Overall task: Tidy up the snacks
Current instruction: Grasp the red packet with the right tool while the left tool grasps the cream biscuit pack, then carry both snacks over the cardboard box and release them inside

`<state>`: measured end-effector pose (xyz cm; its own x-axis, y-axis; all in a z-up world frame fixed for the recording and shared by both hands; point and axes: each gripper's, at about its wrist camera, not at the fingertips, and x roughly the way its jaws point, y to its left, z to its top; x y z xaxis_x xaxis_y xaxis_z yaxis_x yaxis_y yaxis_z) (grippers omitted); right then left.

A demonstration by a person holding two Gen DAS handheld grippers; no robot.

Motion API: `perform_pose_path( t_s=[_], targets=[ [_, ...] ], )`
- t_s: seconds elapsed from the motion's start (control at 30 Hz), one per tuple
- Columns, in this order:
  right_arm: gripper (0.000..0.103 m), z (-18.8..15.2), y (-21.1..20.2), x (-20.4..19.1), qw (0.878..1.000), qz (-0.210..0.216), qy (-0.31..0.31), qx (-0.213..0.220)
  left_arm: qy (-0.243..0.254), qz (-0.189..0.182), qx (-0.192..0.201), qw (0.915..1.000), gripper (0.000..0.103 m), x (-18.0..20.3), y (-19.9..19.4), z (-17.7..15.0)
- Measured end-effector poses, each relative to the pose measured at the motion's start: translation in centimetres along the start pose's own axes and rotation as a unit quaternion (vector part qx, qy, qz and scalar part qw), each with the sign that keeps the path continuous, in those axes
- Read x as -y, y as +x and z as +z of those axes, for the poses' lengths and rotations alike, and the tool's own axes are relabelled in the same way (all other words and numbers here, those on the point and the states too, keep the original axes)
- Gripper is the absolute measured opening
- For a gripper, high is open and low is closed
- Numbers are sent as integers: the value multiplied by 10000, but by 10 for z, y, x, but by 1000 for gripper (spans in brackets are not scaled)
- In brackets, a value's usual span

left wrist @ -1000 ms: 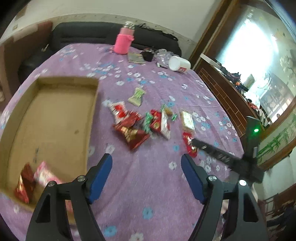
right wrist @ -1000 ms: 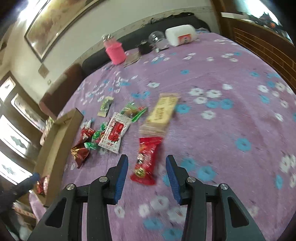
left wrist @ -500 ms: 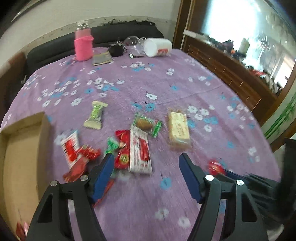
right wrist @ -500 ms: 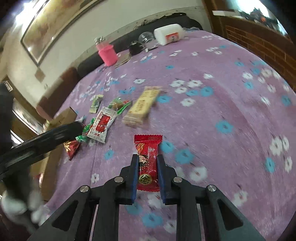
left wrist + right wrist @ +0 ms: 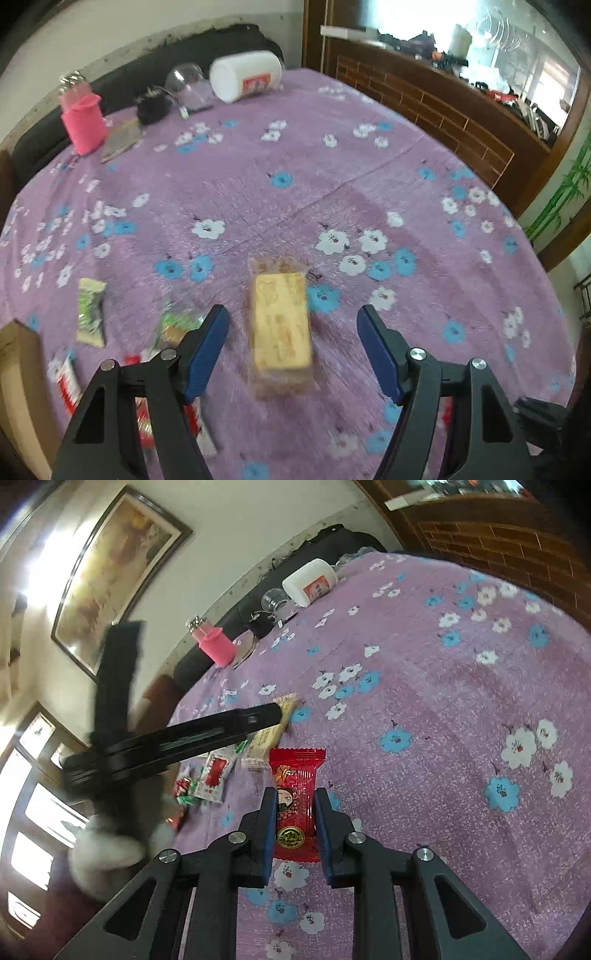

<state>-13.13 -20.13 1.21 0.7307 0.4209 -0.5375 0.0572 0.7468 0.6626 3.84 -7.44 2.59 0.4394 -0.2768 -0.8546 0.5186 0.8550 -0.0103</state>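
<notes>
A purple flowered cloth covers the round table, with a pink bottle, a clear glass and a toppled white tub along its far edge by the wall. At the near left edge a corner of the cardboard box shows, and beside it lie a green-and-white packet and a green snack. The left gripper, which a second ago hung beside the box, now stands spread wide over the tan wafer bar near the table's middle, its pads clear of the wrapper on both sides; it looks lined up for the next pick. To the right, the right gripper has gone from straddling the red candy packet with room to spare to pinching it by its long edges. That packet seems lifted just off the cloth, toward the near edge, so one snack is secured and ready for the box, while the bar is not yet held.
</notes>
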Motion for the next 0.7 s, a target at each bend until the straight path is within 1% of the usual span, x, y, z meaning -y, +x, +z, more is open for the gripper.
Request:
perform_pose_path(
  t_s=[0.07, 0.13, 0.17, 0.2, 0.23, 0.27, 0.3, 0.43, 0.6, 0.7],
  targets=[
    [22, 1, 1, 3, 9999, 103, 96, -40, 184, 160, -132, 9996, 71, 5, 11, -1],
    [22, 1, 1, 3, 9998, 140, 92, -44, 275, 167, -260, 9991, 70, 7, 20, -3],
    [22, 1, 1, 1, 9999, 141, 61, -24, 242, 34, -191, 9995, 65, 6, 20, -3],
    [22, 0, 1, 1, 9999, 139, 39, -13, 200, 3, -154, 9997, 60, 5, 19, -3],
    [22, 0, 1, -1, 9999, 123, -1, -1, 174, 42, -103, 9998, 36, 3, 17, -4],
    [22, 1, 2, -2, 9999, 99, -28, 3, 140, -9, -88, 9999, 32, 1, 16, -4],
    [22, 0, 1, -1, 10000, 87, -44, 6, 57, -88, -103, 9999, 32, -2, 15, -6],
    [22, 0, 3, -3, 10000, 5, -81, 18, -25, -162, -29, 9999, 32, -2, 4, -15],
    [22, -2, 3, -6, 9996, -208, -188, 64, -197, -565, 285, 9978, 32, 0, -29, -33],
    [22, -3, 2, -8, 9989, -380, -236, 139, -421, -834, 512, 9943, 32, -4, -57, -46]
  ],
)
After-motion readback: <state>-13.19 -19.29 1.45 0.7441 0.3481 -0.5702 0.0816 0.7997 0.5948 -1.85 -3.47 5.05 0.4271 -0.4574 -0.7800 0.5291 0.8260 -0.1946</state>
